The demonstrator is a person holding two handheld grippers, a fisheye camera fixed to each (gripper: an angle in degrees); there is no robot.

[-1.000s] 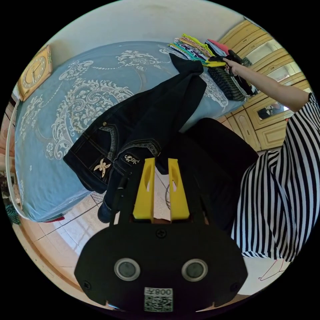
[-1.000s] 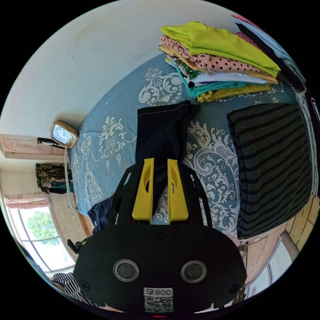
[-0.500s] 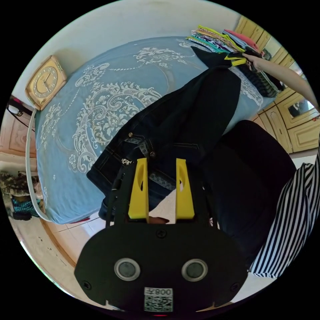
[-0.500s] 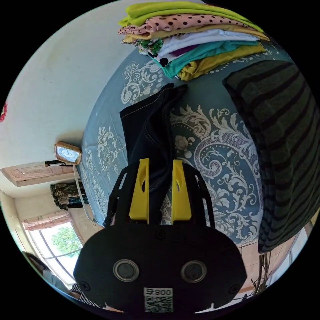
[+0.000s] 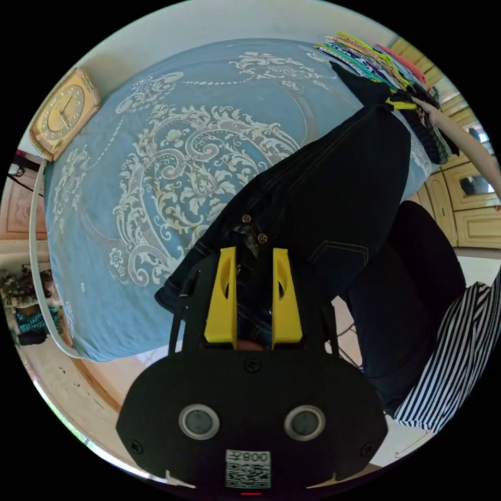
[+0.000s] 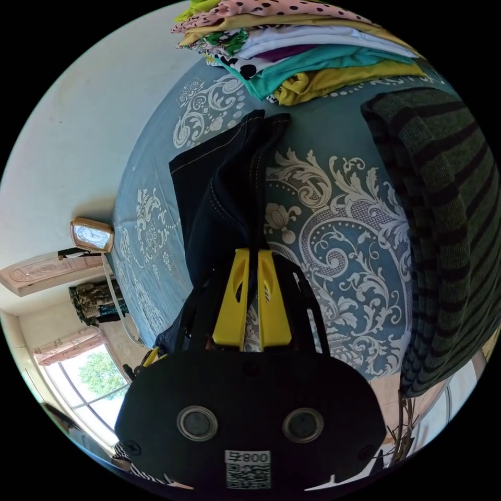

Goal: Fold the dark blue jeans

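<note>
The dark blue jeans [image 5: 334, 193] lie stretched across the corner of the bed, waist toward me and partly hanging off the edge. My left gripper [image 5: 253, 255] is open, its yellow jaws apart with the waistband and its rivets between them. At the far end of the jeans, a hand holds my right gripper [image 5: 402, 103] at the leg. In the right gripper view, the jeans leg [image 6: 219, 193] runs up the bedspread to its hem. There my right gripper [image 6: 253, 258] is shut on a raised fold of the leg.
The bed has a blue patterned cover [image 5: 156, 156]. A stack of folded clothes [image 6: 313, 57] and a dark striped folded garment [image 6: 443, 209] sit at the leg end. A clock [image 5: 60, 112] leans by the wall. A person in a striped dress [image 5: 454, 355] stands beside the bed.
My left jaws opened and came in around the waistband, then narrowed a little. My right jaws closed on the leg fold. The jeans are drawn out straighter across the bed.
</note>
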